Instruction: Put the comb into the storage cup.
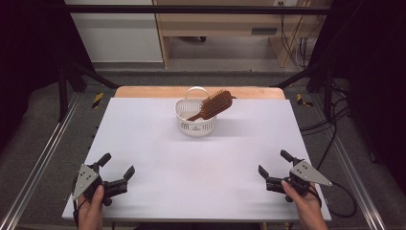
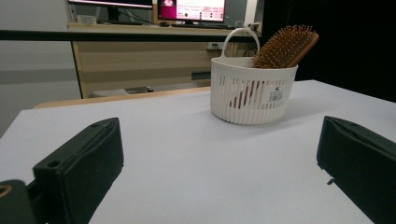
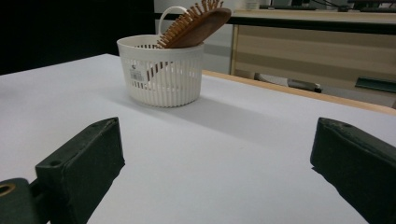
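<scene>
The bench [image 1: 158, 143] is carrying a white basket [image 1: 195, 123] at its far middle, its wooden hairbrush [image 1: 215, 104] leaning up-right, roughly equidistant from the left hand-held gripper [image 1: 118, 166] and right hand-held gripper [image 1: 274, 163], both sitting spread and empty.

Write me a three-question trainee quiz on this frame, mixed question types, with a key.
1. True or false: the wooden hairbrush lies flat on the table.
2. What holds the hairbrush? A) white basket B) the left gripper C) a drawer
3. Fill in: both the left gripper and the right gripper have their fingers ____.

Key: 1 false, it leans in the basket with its head over the rim; 2 A; 3 open.
</scene>
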Demonstrator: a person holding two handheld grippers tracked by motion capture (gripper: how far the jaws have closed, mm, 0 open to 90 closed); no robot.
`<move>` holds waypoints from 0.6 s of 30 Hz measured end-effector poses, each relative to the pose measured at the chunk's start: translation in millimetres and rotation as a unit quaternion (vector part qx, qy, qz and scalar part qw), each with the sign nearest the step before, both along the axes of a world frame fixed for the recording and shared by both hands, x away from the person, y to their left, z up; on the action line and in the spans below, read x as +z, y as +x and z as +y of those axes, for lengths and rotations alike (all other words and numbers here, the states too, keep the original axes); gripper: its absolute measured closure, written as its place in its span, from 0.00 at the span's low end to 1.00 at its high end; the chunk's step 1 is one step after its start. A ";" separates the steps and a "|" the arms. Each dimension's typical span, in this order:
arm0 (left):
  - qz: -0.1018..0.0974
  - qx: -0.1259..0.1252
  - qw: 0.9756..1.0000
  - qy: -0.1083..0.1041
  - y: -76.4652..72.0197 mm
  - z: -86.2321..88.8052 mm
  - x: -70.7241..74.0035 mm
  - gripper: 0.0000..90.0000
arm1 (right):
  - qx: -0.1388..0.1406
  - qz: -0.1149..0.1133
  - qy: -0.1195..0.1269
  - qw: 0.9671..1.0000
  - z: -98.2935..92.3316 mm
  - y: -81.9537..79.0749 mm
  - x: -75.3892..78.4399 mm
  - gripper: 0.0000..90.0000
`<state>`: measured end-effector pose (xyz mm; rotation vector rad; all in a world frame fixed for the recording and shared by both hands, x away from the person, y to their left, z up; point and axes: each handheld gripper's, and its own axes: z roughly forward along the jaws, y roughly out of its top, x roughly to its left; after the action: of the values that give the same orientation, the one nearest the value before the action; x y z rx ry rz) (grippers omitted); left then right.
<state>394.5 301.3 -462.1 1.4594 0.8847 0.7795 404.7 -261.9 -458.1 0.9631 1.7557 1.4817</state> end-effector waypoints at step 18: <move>0.000 -0.022 1.000 -0.002 0.0 -18.5 -0.3 0.01 | 0.049 0.006 0.004 0.999 33.2 9.7 -11.7 0.04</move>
<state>394.6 282.8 -462.4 1.4716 0.8508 0.7445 414.4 -228.8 -469.9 0.9022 1.8307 1.5477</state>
